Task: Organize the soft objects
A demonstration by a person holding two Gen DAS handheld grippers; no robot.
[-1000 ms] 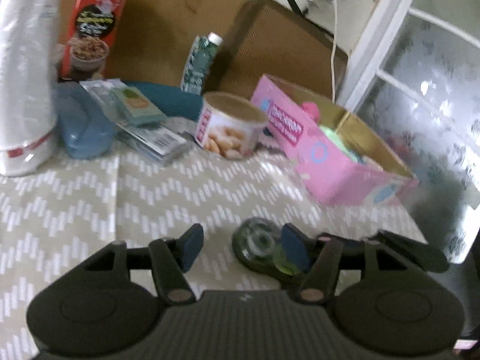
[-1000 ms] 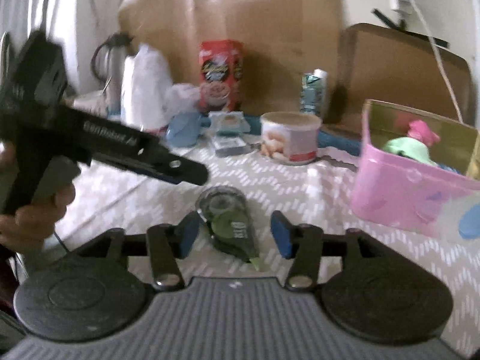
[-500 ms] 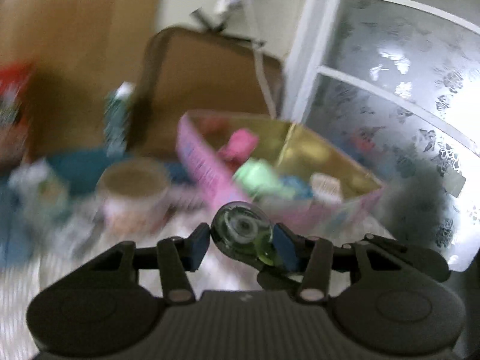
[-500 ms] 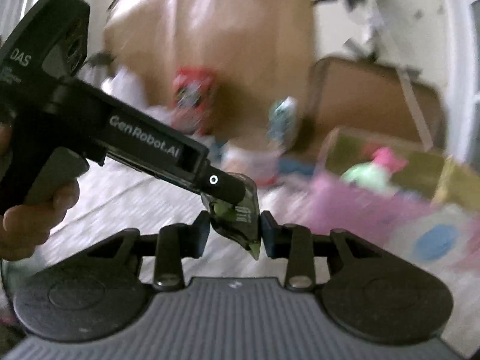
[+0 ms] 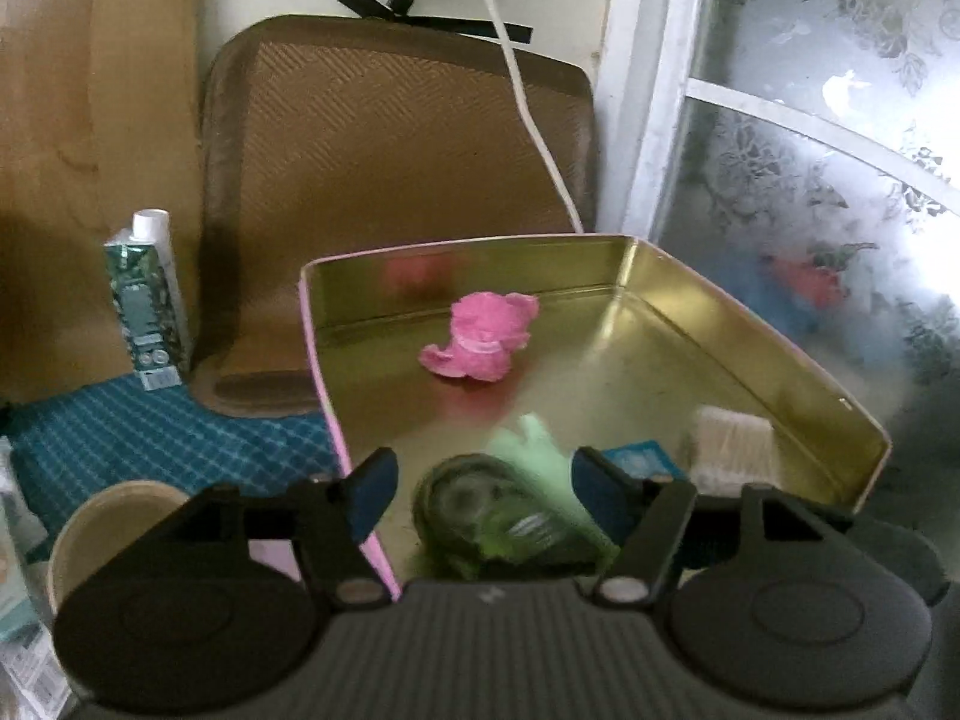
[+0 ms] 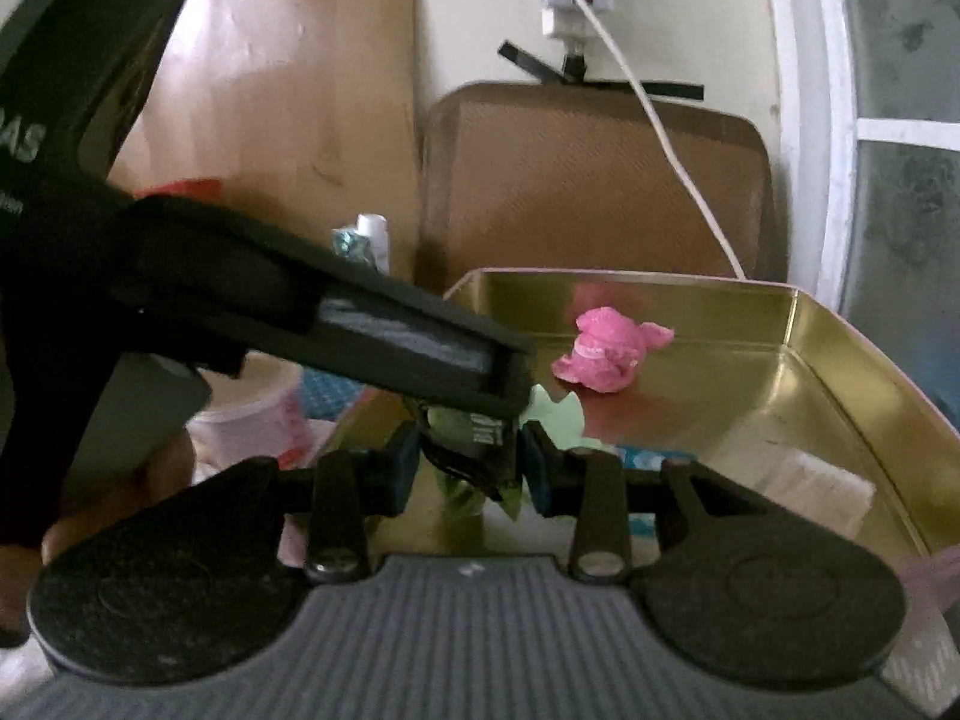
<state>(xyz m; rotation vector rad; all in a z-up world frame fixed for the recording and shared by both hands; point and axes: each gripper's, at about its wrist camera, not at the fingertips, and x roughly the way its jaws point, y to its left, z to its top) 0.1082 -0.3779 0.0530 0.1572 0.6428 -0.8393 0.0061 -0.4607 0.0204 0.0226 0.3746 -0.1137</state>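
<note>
Both grippers have travelled from the patterned tablecloth to over the gold-lined pink tin (image 5: pixel 750 324). The left gripper (image 5: pixel 483 480) has just been opening; its pads stand clear of the green tape dispenser (image 5: pixel 480 510) between them, at six o'clock in the tin. The right gripper (image 6: pixel 468 465), jaws widening slightly, brackets the dispenser; contact unclear. A pink plush (image 5: pixel 480 336) lies at twelve o'clock.

Both wrist cameras are looking forward and slightly down along their own fingers, close over the near edge of the open tin (image 5: pixel 780 354) (image 6: pixel 840 372). Both are taking in its gold inside, the pink soft toy (image 5: pixel 480 339) (image 6: pixel 606 354) near the far edge, and the brown cushion (image 5: pixel 390 168) (image 6: pixel 588 180) behind.
</note>
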